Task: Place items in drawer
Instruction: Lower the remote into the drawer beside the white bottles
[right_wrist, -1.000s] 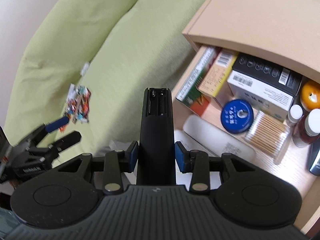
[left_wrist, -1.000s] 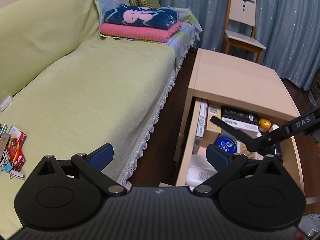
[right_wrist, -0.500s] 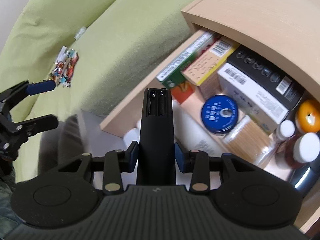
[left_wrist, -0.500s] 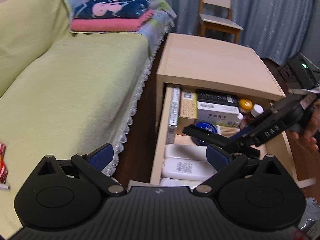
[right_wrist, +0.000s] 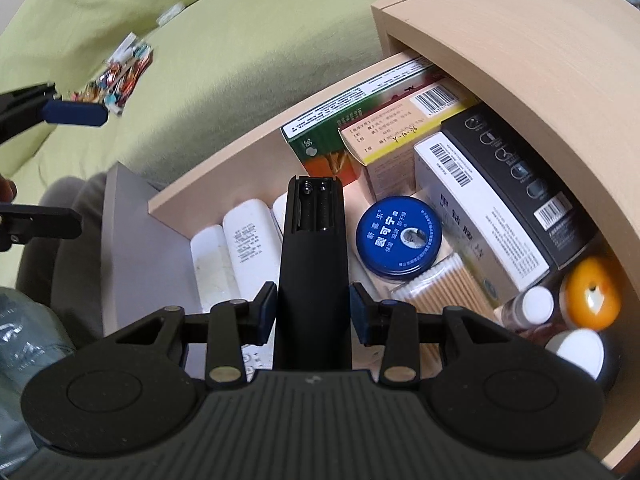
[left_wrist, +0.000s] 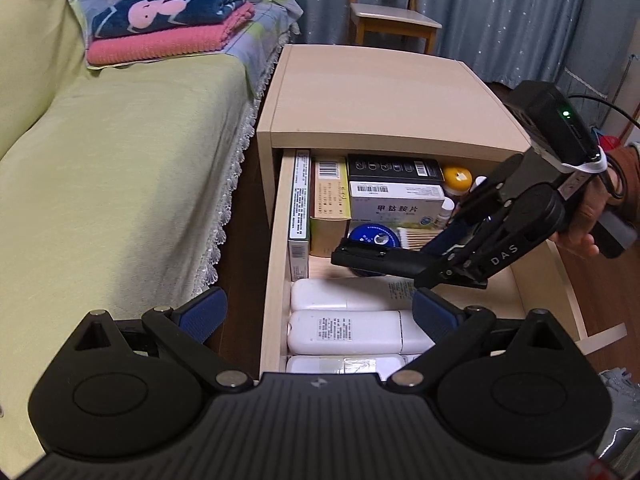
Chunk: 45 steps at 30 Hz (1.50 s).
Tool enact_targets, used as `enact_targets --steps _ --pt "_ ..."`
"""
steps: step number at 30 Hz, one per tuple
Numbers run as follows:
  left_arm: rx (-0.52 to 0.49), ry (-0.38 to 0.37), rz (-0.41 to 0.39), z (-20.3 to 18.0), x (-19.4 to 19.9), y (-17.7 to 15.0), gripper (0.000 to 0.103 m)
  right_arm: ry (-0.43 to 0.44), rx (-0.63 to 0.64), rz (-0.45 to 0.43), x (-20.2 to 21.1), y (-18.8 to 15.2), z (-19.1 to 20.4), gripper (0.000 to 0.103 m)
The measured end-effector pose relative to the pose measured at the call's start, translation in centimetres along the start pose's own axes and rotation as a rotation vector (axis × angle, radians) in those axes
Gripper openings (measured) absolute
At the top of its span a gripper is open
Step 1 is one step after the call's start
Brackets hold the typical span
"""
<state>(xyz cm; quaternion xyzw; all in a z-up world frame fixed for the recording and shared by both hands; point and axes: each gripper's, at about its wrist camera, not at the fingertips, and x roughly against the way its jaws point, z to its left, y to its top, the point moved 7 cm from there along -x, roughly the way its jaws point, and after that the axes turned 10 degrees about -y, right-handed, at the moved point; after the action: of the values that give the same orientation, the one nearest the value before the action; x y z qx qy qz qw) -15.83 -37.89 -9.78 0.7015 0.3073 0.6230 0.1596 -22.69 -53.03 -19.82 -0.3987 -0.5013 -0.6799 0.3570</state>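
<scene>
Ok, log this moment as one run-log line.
phase: placing | right gripper: shut on black remote, above open drawer | left gripper: open, holding nothing | remote: not yet released

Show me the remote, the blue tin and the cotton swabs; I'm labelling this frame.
remote [right_wrist: 313, 280], right wrist view, middle of its black back.
blue tin [right_wrist: 398, 240], right wrist view, centre of its lid.
cotton swabs [right_wrist: 452, 286], right wrist view, middle of the bundle of sticks.

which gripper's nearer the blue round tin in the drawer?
Right. The right gripper holds the black remote over the drawer, just beside the blue tin. The left gripper hangs open at the drawer's front end.
</scene>
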Motion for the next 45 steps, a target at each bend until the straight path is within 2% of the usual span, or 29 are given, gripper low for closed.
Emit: enact_targets --steps 22,26,45 --pt "0.020 -0.014 0.020 0.8 -1.0 -0.5 0.100 -0.013 0.289 0.024 -3.3 1.6 1.1 0.035" --pt "0.031 -0.013 0.021 1.1 -0.9 -0.7 0.100 -0.027 0.354 0.039 -3.9 1.0 1.1 0.035" --pt "0.026 0.001 0.043 1.3 -1.6 -0.8 0.100 -0.024 0.440 0.008 -5.2 1.3 1.5 0.035"
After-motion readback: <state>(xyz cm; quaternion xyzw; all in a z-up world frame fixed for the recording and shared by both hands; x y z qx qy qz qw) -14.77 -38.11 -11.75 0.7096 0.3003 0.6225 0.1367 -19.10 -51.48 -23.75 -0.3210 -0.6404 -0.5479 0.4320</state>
